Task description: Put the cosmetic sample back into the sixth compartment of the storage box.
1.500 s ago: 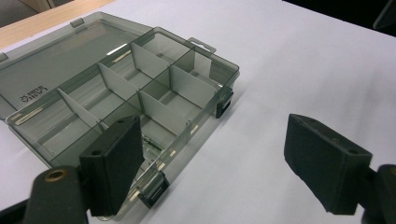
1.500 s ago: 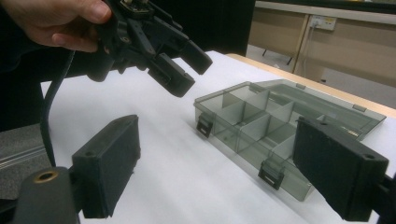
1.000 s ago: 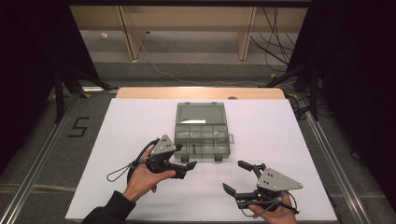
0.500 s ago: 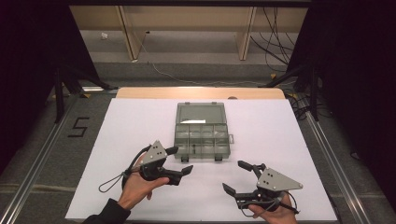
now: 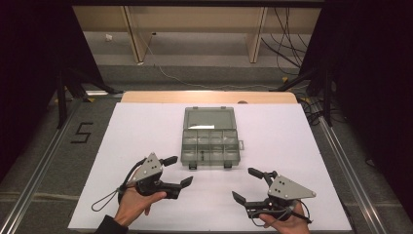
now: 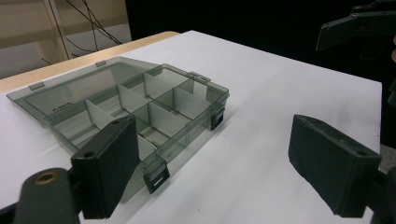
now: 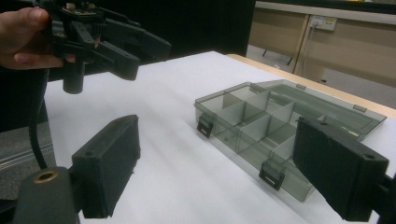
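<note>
- Lying open in the middle of the white table (image 5: 146, 131), the smoky plastic organizer box (image 5: 210, 141) has its lid folded flat toward the far edge and its divided tray toward the person, which leaves every compartment reachable from above.
- Two dark latches (image 5: 193, 166) hang loose on the near wall of the tray, so nothing holds the lid down.
- The left gripper (image 5: 174, 170) hovers near the box's near-left corner, jaws spread wide and holding nothing; in the left gripper view the box (image 6: 135, 112) lies between and beyond them, as if it is being lined up.
- The right gripper (image 5: 247, 185) sits low at the near right, well apart from the box, jaws likewise spread and empty, likely waiting its turn.
- A small dark mark shows in one near compartment; it may be a part or a reflection, too small to tell.
- The other compartments look empty.
</note>
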{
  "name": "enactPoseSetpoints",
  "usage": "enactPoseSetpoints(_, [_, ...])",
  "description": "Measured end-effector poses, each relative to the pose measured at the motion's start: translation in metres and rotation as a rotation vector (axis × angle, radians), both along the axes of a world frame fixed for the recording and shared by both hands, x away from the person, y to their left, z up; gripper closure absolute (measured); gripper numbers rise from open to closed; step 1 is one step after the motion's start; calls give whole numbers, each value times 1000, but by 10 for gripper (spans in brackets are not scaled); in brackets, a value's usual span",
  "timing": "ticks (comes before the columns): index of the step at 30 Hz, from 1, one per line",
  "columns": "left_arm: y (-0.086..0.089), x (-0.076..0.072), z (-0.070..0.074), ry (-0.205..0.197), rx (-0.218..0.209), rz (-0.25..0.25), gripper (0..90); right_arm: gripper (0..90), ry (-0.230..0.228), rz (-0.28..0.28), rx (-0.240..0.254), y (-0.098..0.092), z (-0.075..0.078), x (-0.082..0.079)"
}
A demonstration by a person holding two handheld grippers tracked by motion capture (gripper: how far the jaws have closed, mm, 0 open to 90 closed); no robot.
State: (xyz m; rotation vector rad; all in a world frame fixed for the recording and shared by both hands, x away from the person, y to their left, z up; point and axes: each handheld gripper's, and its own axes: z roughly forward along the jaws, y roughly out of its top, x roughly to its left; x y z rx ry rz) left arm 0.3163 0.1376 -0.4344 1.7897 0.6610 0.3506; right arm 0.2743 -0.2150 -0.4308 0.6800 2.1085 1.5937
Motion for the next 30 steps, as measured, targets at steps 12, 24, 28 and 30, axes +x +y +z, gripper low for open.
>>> enactPoseSetpoints(12, [13,-11,-3,-6,-31,40,162,162,-4,-3,4,0,0,0])
enactPoseSetpoints(24, [20,-18,-3,-17,-40,48,162,163,-13,1,-6,-1,1,0])
enactPoseSetpoints(28, [20,-20,-3,-10,-50,58,162,163,-9,1,-2,0,1,0])
enactPoseSetpoints(30, [19,-20,-3,-19,-41,51,162,163,-8,1,-6,-1,1,0])
